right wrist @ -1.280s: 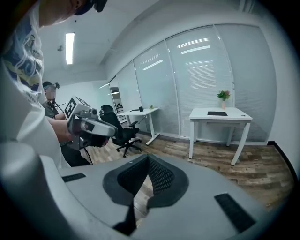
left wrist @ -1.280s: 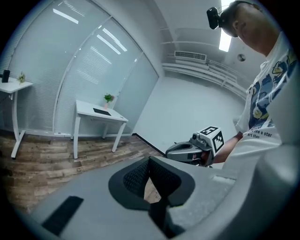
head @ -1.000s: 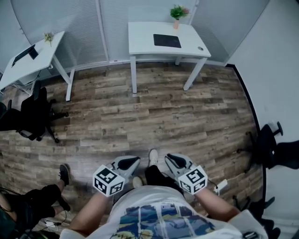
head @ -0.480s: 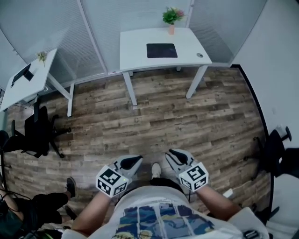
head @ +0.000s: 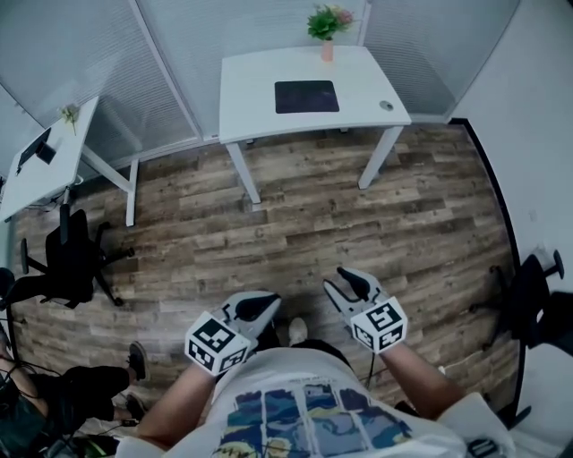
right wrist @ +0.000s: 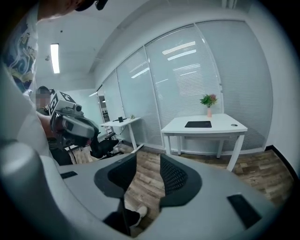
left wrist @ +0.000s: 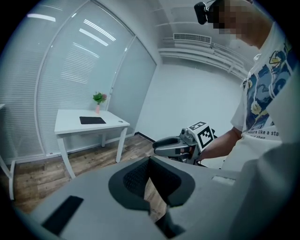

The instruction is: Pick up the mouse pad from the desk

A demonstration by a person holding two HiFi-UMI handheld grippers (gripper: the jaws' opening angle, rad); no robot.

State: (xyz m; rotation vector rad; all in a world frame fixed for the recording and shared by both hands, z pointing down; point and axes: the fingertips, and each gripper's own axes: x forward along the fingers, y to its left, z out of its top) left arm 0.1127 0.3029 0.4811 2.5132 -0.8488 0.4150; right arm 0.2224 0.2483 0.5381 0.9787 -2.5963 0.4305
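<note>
Far side of the room: wood floor (head: pixel 340 224) takes up most of the head view, all of it between the person and the target.

Desk (head: pixel 255 89), white, stands against the glass wall at the top of the frame. A second desk (head: pixel 40 174) and a chair (head: pixel 67 259) sit off to the left, not relevant.

Both grippers are held low by the person's waist, pointing toward the desk and well apart from it.
- Left gripper (head: pixel 264 304): jaw tips together, only a sliver of floor showing behind them, nothing held.
- Right gripper (head: pixel 338 279): jaws have just been opening and now stand apart. Only floor is visible through the gap, nothing is between them.

Pad (head: pixel 306 96): dark rectangle lying flat near the middle of the desk, toward the back edge. A plant (head: pixel 327 22) stands just behind it and a small round disc (head: pixel 386 106) sits well to its right. It's untouched.

Progress, my read: early approach, no contact yet. Left to do:
- close the gap to the desk
- get a jaw under or over a pad edge
- clamp and lift

The pad is thin and flat on the top, so catching an edge is probably the hard part.
</note>
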